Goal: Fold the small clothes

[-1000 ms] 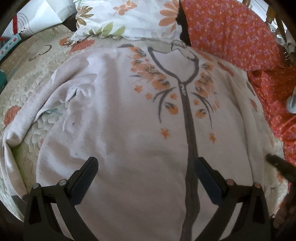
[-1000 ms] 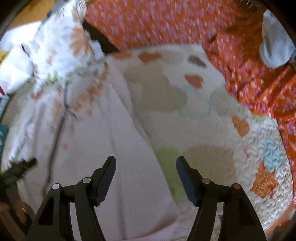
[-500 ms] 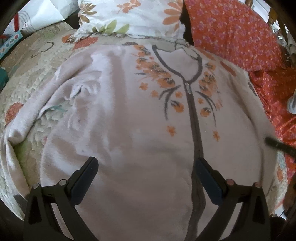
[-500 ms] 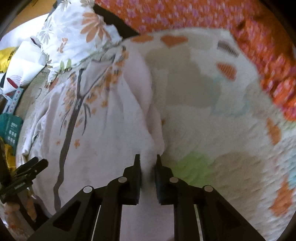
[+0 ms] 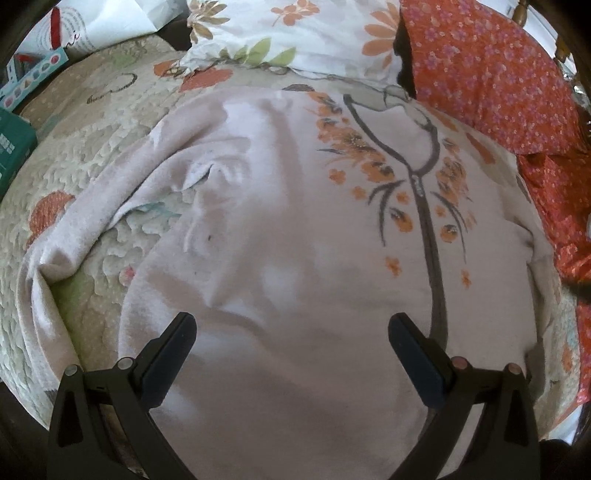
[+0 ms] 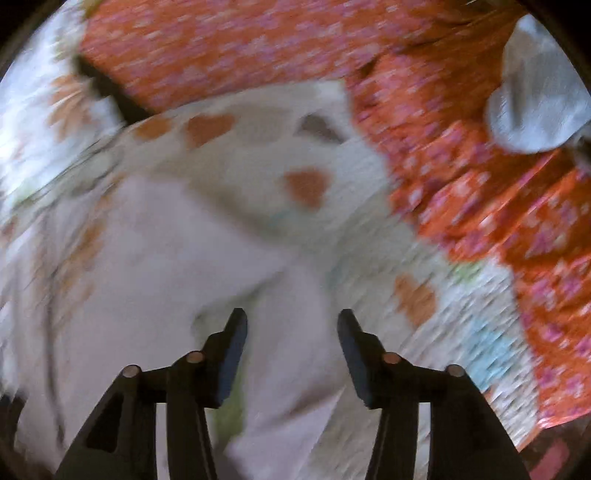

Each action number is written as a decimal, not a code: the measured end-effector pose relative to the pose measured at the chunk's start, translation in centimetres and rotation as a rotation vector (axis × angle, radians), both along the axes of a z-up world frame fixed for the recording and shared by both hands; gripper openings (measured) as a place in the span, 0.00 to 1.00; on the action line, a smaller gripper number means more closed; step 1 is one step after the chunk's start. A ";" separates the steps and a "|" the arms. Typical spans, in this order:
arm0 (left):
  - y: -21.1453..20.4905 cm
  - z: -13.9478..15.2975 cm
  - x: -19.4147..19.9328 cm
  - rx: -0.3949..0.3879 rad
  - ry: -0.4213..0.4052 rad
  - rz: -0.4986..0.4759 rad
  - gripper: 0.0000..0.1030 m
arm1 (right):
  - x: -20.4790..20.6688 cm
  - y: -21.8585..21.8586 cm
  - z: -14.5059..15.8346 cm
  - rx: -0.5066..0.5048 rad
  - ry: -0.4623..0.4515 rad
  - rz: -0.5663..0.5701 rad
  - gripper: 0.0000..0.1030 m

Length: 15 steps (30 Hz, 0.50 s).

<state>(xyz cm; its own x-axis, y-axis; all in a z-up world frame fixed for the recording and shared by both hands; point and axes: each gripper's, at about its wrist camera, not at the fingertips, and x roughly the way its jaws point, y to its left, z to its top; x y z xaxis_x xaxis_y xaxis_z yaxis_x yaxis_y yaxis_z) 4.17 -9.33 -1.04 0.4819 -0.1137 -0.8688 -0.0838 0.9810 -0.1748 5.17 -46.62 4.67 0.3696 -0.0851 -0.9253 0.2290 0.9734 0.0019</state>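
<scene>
A pale pink zip-up garment [image 5: 280, 236] with orange flower prints and a grey zipper line lies front up on the quilt. Its left sleeve [image 5: 66, 236] is bent along the left side. My left gripper [image 5: 291, 332] is open and empty, hovering over the garment's lower part. In the blurred right wrist view the garment's right sleeve [image 6: 291, 295] lies on the quilt between the jaws of my right gripper [image 6: 291, 325], which is open and grips nothing.
A patterned quilt [image 5: 92, 122] covers the bed. A white floral pillow [image 5: 295, 33] and an orange floral pillow [image 5: 487, 66] lie at the back. Orange floral fabric [image 6: 498, 206] runs along the right. A teal box [image 5: 14, 147] sits at the left edge.
My right gripper was shut on the garment's right edge half a second ago; it has opened and let go, and is moving fast. The left gripper stayed open and shifted slightly.
</scene>
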 end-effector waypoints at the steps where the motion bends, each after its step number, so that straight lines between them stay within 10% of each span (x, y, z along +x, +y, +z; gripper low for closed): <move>1: -0.1 -0.1 0.0 -0.008 0.005 0.001 1.00 | -1.3 1.2 -0.7 0.050 0.030 0.047 0.55; 5: -1.4 0.1 -0.1 -0.022 0.006 -0.026 1.00 | -5.7 5.8 -3.8 0.101 0.085 0.216 0.63; 9: -3.3 0.5 -0.9 -0.002 -0.015 -0.084 1.00 | -7.7 9.3 -6.4 -0.124 0.078 0.317 0.64; 10: -3.6 0.6 -1.1 -0.002 -0.018 -0.097 1.00 | -8.0 9.6 -6.3 -0.160 0.064 0.330 0.60; 12: -3.9 0.8 -1.3 -0.004 -0.022 -0.110 1.00 | -8.0 8.3 -4.8 -0.174 0.063 0.259 0.06; 15: -3.9 1.2 -1.5 -0.011 -0.034 -0.118 1.00 | -8.9 3.8 -0.5 -0.144 -0.042 0.116 0.06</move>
<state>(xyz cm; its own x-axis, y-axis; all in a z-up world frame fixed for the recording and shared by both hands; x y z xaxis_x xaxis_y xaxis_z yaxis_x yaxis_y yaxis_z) 2.67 -13.25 0.21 0.4939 -0.1809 -0.8505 0.0385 0.9817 -0.1865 -3.75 -42.86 4.15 0.4225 -0.1699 -0.8903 0.1177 0.9842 -0.1319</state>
